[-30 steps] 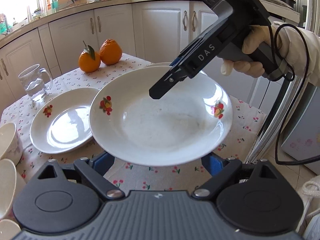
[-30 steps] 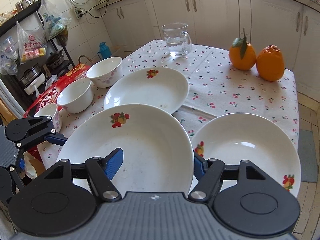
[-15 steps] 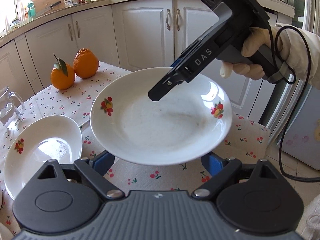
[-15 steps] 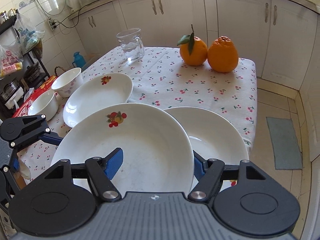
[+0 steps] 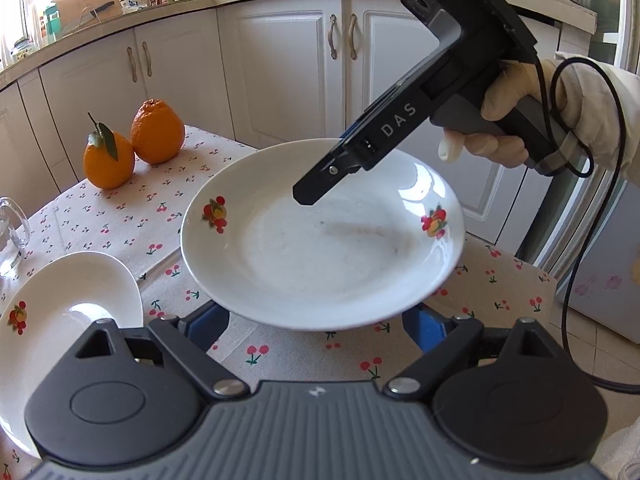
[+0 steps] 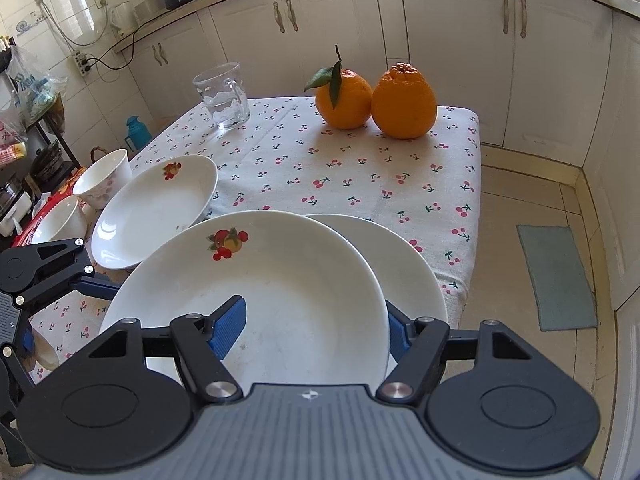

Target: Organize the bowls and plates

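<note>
A white plate with fruit decals (image 5: 320, 248) hangs above the cherry-print tablecloth. My right gripper (image 6: 312, 330) is shut on its rim, one blue pad (image 6: 228, 328) inside the plate and the other outside. In the left wrist view the right gripper (image 5: 308, 196) reaches in from the upper right. My left gripper (image 5: 316, 320) stands open, its fingertips hidden under the plate's near rim. The held plate (image 6: 256, 292) overlaps a second plate (image 6: 408, 264) lying at the table's near right corner. A third plate (image 6: 156, 208) lies to the left, with two white bowls (image 6: 106, 178) beyond it.
Two oranges (image 6: 376, 100) and a glass mug (image 6: 222, 96) stand at the far side of the table. The table edge (image 6: 474, 200) drops to a tiled floor on the right. White cabinets run behind. A gloved hand (image 5: 508, 120) holds the right gripper.
Both grippers have carried the plate to the right across the table. It now covers part of the corner plate, which lay beside it before. The third plate and bowls have slid left in view.
</note>
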Action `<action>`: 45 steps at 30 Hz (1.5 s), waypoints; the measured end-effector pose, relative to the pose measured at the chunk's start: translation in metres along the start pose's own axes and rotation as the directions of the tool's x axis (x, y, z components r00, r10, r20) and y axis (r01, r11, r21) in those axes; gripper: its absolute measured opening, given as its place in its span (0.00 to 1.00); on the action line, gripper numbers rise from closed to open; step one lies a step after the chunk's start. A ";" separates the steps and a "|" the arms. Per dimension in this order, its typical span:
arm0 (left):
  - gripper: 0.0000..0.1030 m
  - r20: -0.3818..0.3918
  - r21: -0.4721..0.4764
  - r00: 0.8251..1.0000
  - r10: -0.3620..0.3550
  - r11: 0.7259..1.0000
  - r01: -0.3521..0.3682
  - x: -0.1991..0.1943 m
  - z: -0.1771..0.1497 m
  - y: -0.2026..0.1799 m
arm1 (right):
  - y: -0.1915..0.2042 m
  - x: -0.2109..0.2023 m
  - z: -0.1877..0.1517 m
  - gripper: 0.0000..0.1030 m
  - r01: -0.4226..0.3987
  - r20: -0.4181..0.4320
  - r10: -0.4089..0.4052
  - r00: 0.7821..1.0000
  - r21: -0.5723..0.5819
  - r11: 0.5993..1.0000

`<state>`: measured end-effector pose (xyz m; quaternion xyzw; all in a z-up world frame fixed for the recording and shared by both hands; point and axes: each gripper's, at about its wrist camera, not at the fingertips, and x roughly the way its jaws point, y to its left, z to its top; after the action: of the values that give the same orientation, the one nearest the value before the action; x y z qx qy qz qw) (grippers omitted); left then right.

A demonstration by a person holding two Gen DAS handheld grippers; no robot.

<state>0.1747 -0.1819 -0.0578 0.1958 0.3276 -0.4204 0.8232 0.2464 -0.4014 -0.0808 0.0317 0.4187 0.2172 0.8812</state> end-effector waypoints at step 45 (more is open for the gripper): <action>0.91 0.008 -0.025 1.000 0.002 1.000 -0.002 0.025 0.008 0.012 | -0.005 -0.024 -0.026 0.74 0.100 -0.011 -0.099 0.995 0.060 0.993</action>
<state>0.1984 -0.1944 -0.0693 0.1840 0.3292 -0.4161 0.8274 0.2152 -0.4189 -0.0812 0.0367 0.4296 0.1603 0.8879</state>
